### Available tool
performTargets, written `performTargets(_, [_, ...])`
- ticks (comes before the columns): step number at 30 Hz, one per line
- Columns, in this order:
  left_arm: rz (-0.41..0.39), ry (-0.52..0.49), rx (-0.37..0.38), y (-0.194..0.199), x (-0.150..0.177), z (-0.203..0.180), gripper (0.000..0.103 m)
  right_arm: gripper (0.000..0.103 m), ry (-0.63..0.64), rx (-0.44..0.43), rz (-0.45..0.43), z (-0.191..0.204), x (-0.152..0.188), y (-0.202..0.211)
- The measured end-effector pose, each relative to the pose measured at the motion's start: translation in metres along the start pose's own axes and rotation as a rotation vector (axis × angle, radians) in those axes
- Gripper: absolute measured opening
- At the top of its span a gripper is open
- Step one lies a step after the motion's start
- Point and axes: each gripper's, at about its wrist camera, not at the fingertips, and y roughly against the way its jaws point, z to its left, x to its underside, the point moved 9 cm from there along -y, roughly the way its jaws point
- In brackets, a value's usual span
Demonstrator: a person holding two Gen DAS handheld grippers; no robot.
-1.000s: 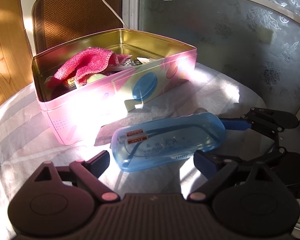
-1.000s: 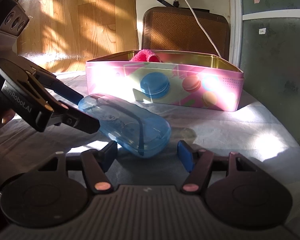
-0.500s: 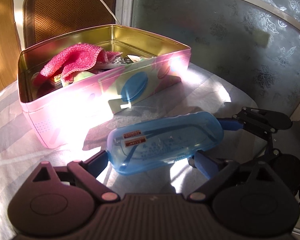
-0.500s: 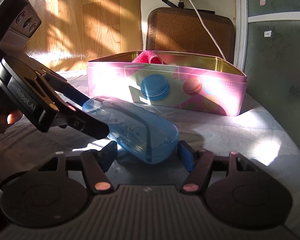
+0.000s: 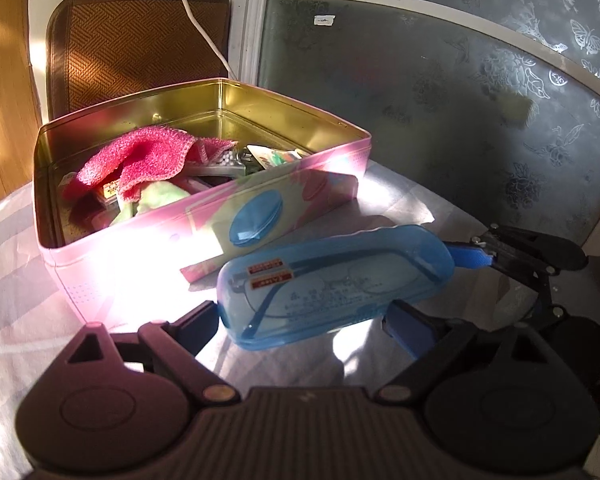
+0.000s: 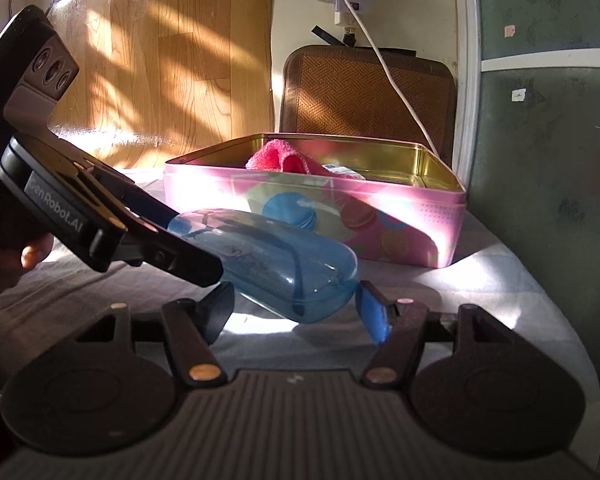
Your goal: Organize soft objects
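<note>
Blue glasses case (image 5: 332, 280) held above the tabletop (image 5: 20, 280), before the pink tin (image 5: 148, 248): left gripper (image 5: 300, 320) fingers and right gripper (image 6: 296, 304) fingers each clamp one end.

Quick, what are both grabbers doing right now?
Left gripper: closed on the blue glasses case.
Right gripper: closed on the case's other end.

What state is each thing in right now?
Glasses case: closed, glasses inside, held off the cloth by both grippers.
Pink tin: lid off, partly filled.
Red cloth: crumpled inside the tin.
Left gripper: shut on the case.
Right gripper: shut on the case.
</note>
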Motion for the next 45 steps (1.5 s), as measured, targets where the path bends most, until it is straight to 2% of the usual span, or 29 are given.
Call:
performTargets(5, [-0.036, -0.009, 0.006, 0.008, -0.013, -0.003, 0.093, 0.069, -0.014, 0.017, -0.024, -0.003, -0.008, 0.004])
performTargets(12, [-0.13, -0.03, 0.005, 0.027, -0.05, -0.003, 0.093, 0.069, 0.0, 0.036, -0.128, -0.011, -0.047, 0.011])
performTargets(18, [-0.186, -0.025, -0.035, 0.031, -0.082, 0.015, 0.094, 0.07, 0.044, 0.042, -0.169, -0.02, -0.079, -0.01])
performTargets(22, [-0.215, -0.004, -0.067, 0.028, -0.103, 0.035, 0.094, 0.07, 0.048, 0.017, -0.178, -0.028, -0.097, -0.033])
performTargets(29, [-0.221, 0.055, -0.094, 0.008, -0.125, 0.076, 0.094, 0.069, 0.044, -0.014, -0.154, -0.041, -0.124, -0.083])
performTargets(34, [-0.195, 0.103, -0.135, -0.022, -0.135, 0.113, 0.093, 0.067, -0.005, -0.041, -0.08, -0.055, -0.136, -0.133])
performTargets(38, [-0.169, 0.206, -0.219, -0.039, -0.134, 0.151, 0.093, 0.068, 0.02, 0.077, 0.008, -0.059, -0.138, -0.172])
performTargets(40, [-0.157, 0.234, -0.231, -0.042, -0.129, 0.157, 0.093, 0.068, 0.02, 0.084, 0.03, -0.058, -0.136, -0.178])
performTargets(45, [-0.149, 0.2, -0.273, -0.037, -0.116, 0.155, 0.093, 0.068, 0.004, 0.102, 0.01, -0.057, -0.132, -0.159])
